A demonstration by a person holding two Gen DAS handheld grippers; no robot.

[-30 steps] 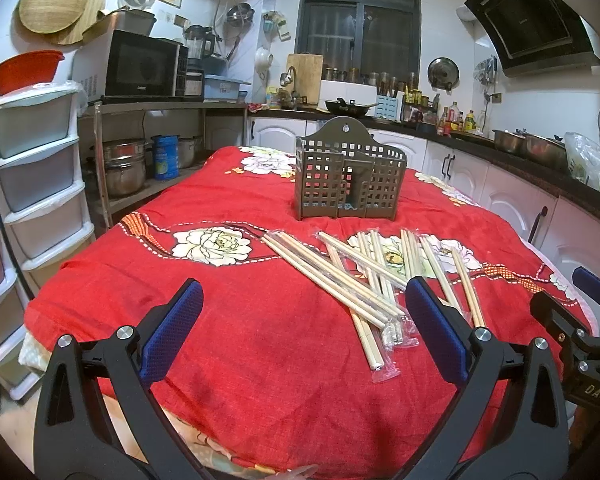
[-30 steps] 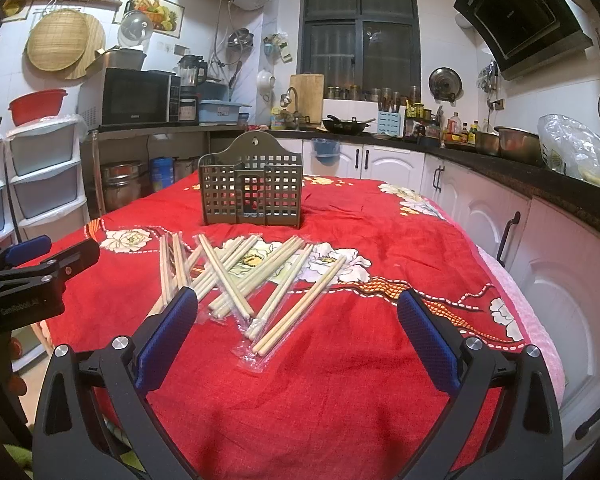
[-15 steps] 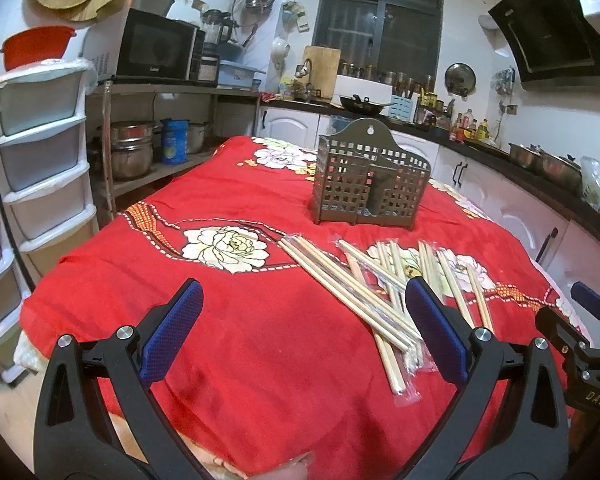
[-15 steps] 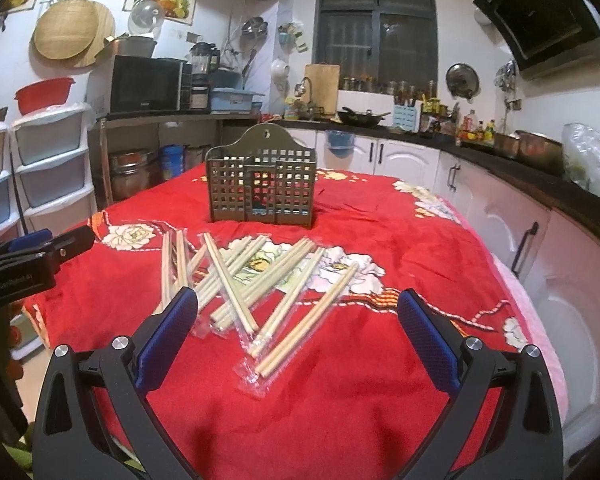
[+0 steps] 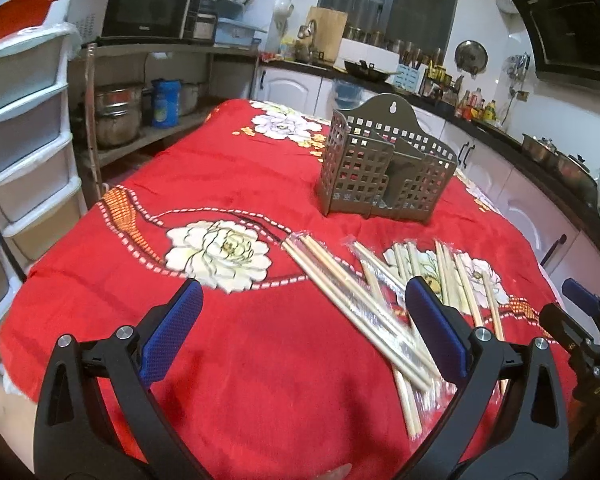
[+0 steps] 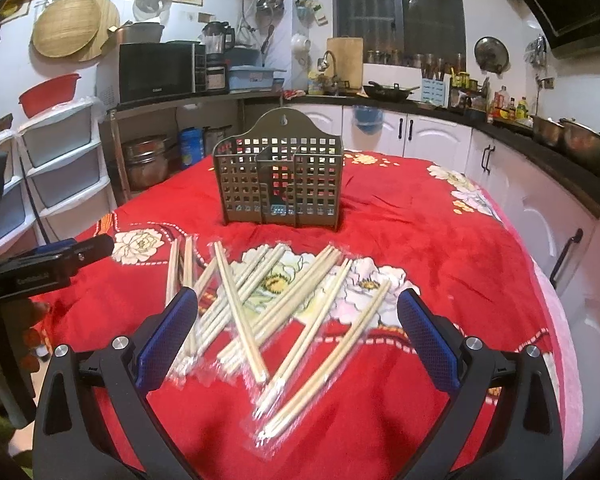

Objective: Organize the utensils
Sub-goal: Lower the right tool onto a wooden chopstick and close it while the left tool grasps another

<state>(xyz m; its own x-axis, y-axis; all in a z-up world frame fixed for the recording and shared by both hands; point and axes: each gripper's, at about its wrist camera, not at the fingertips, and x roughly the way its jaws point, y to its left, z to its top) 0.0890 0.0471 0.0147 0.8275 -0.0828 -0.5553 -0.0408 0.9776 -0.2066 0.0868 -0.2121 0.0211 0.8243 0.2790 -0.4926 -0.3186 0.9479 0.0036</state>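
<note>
Chopsticks (image 6: 284, 304), pale wood, most in clear plastic sleeves, lie scattered in a loose crossed pile on the near half of the worktop (image 6: 440, 240), which is covered by a red floral cloth. Perforated grey utensil holder (image 6: 282, 176) stands upright beyond the pile, toward the far middle of the cloth, apart from the nearest stick ends; its interior dividers are visible through the square holes, and the compartments look empty from the left wrist view.

Left tongs (image 5: 300, 332): spread wide, nothing between the blue pads, hovering over bare red cloth just left of the pile. One long sleeved pair (image 5: 352, 304) runs diagonally from near the white flower print toward the right pad.

Right tongs (image 6: 296, 332): spread wide, nothing held, poised above the near ends of the pile, so that several sticks fall between the two pads in view. Contact with cloth: cannot tell.

Microwave (image 6: 156, 70) on a shelf at far left; white drawer unit (image 6: 56, 152) at left.
</note>
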